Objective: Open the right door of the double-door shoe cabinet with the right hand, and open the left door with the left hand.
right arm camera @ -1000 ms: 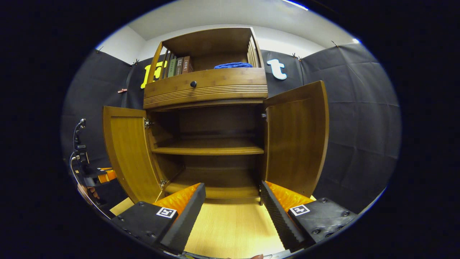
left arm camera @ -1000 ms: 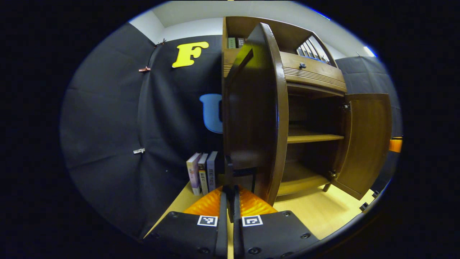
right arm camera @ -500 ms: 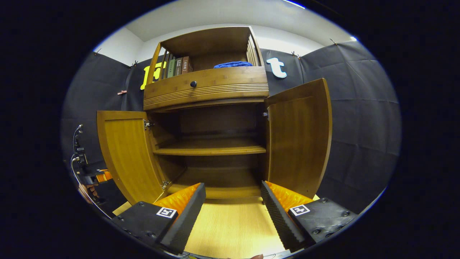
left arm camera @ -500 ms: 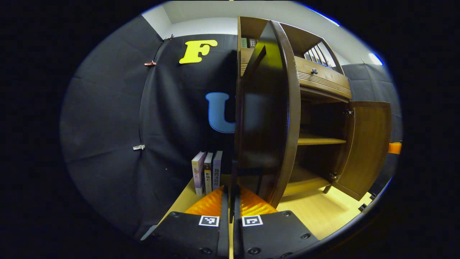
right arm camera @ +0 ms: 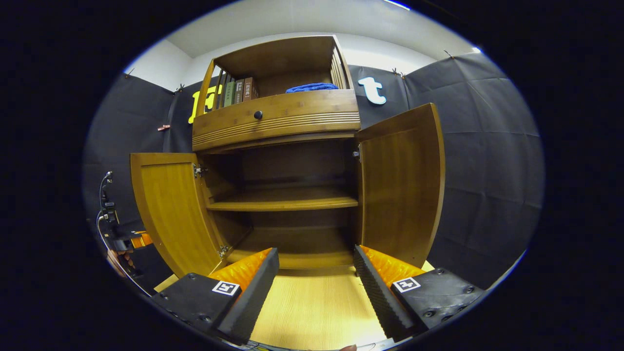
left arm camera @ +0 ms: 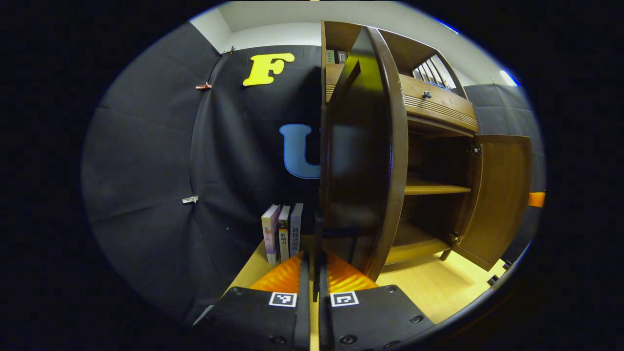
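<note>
The wooden shoe cabinet [right arm camera: 278, 119] stands with both lower doors swung out. In the right gripper view the left door [right arm camera: 170, 209] and right door [right arm camera: 404, 185] flank two bare shelves. My right gripper [right arm camera: 314, 251] is open, low in front of the opening and touching nothing. In the left gripper view the left door [left arm camera: 360, 156] is seen edge-on right ahead. My left gripper [left arm camera: 316, 258] is shut on the door's dark handle [left arm camera: 336, 233]. That gripper and the hand holding it [right arm camera: 124, 241] also appear beside the left door in the right gripper view.
Three books [left arm camera: 282, 231] stand on the light wooden floor [right arm camera: 317, 307] left of the cabinet, against the black cloth wall. The upper shelf holds books [right arm camera: 236, 91] and a blue cloth [right arm camera: 312, 87] above a drawer with a round knob [right arm camera: 258, 115].
The left door has swung a little wider with my left gripper on its handle, mostly in the first half second. The right gripper stays open and has barely shifted.
</note>
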Tool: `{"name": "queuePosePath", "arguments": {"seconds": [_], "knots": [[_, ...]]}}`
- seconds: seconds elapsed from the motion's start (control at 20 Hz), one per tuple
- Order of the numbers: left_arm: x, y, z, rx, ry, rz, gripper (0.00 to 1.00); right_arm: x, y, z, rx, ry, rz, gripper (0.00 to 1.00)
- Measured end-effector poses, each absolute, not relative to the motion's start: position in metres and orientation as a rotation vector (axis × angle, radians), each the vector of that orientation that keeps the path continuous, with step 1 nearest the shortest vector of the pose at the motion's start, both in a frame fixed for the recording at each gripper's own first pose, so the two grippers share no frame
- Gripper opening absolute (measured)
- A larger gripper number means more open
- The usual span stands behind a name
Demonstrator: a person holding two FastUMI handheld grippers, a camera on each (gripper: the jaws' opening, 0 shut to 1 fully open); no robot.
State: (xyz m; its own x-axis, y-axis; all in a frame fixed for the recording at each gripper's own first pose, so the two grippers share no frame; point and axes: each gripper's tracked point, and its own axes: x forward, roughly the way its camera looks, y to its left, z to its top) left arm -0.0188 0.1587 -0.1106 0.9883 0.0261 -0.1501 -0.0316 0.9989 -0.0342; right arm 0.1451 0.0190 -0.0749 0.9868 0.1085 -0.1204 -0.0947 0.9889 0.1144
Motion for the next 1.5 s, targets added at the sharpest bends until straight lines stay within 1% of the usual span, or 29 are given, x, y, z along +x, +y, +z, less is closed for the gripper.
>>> {"name": "queuePosePath", "arguments": {"seconds": [0.1, 0.3, 0.4, 0.45, 0.6, 1.05, 1.35, 1.5], "knots": [[-0.024, 0.166, -0.109, -0.030, 0.150, 0.053, 0.22, 0.147, 0.020, -0.074, 0.107, 0.121, 0.107, 0.98], [-0.054, 0.178, -0.091, 0.011, 0.086, 0.135, 0.67, 0.153, 0.023, -0.069, 0.106, 0.098, 0.116, 0.98], [-0.069, 0.178, -0.076, 0.016, 0.041, 0.161, 0.93, 0.156, 0.023, -0.068, 0.101, 0.086, 0.110, 0.98], [-0.075, 0.176, -0.074, 0.016, 0.032, 0.165, 0.98, 0.159, 0.023, -0.066, 0.101, 0.078, 0.106, 0.98], [-0.089, 0.162, -0.074, 0.023, 0.040, 0.164, 0.98, 0.166, 0.028, -0.062, 0.102, 0.055, 0.105, 0.98], [-0.121, 0.089, -0.071, -0.002, 0.050, 0.124, 0.98, 0.167, 0.034, -0.063, 0.049, 0.058, 0.170, 0.98], [-0.114, 0.045, -0.067, -0.053, 0.042, 0.078, 0.98, 0.170, 0.041, -0.059, 0.020, 0.045, 0.208, 0.98], [-0.105, 0.028, -0.066, -0.068, 0.041, 0.046, 0.98, 0.171, 0.048, -0.056, 0.023, 0.031, 0.225, 0.96]]}}
